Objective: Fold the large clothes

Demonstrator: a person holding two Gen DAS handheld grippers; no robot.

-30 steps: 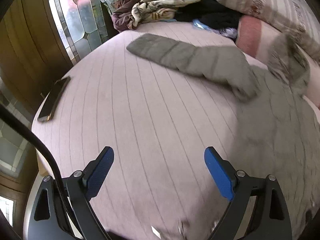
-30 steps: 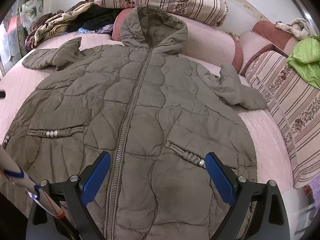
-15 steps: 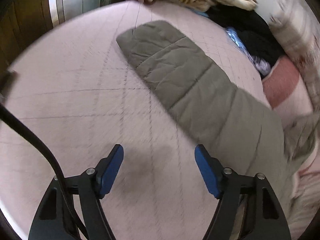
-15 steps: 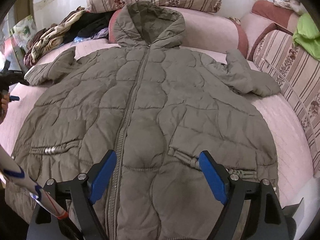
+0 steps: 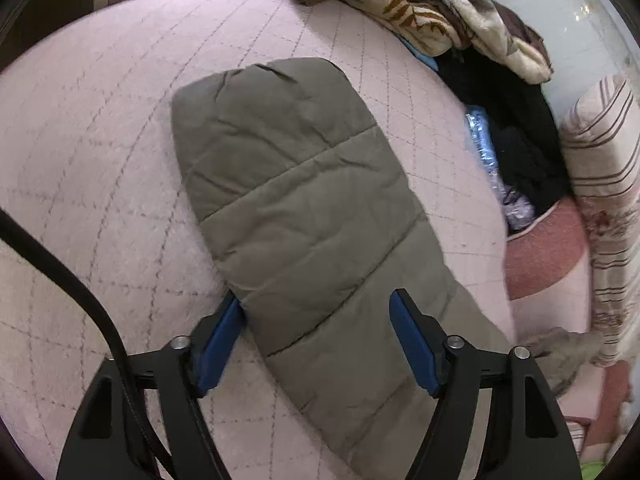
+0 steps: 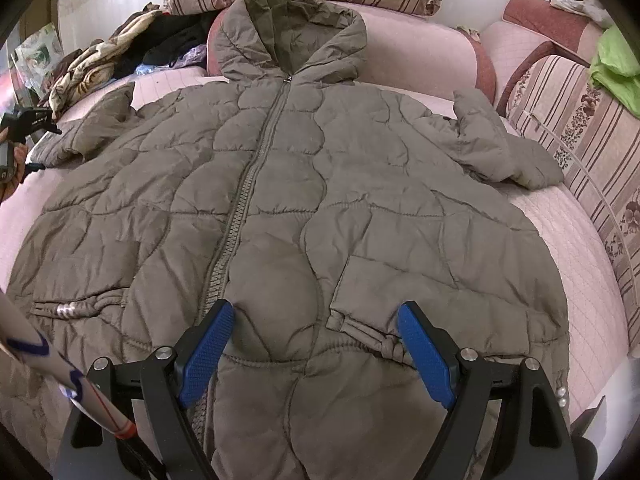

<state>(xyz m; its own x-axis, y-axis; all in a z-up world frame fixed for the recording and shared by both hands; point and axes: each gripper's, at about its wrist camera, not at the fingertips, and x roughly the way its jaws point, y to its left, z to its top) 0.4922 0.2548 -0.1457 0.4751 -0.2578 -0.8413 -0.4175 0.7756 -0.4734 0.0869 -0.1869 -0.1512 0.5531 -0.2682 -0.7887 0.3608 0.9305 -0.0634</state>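
Left wrist view: your left tool (image 5: 316,344) straddles the sleeve (image 5: 296,208) of the olive quilted coat. The left blue pad (image 5: 218,348) sits at the sleeve's edge, partly tucked beneath it; the right pad (image 5: 412,348) stands over the fabric and apart from it. The jaws have just been closing with the sleeve between them, but they do not yet pinch it. The sleeve lies flat on the pink quilted bed (image 5: 100,152), cuff pointing away from you. A heap of clothes (image 5: 420,12) lies at the far edge of the bed. In the right wrist view, your right tool (image 6: 316,352) hangs with its jaws wide apart above the lower front of the coat (image 6: 288,200), gripping nothing. The coat lies spread face up on the bed, zip (image 6: 240,208) closed, hood (image 6: 292,32) resting against a pink bolster (image 6: 420,52). Its other sleeve (image 6: 496,148) lies bent near the striped cushions (image 6: 568,120). Your left tool shows at that frame's left edge, beside the far sleeve.
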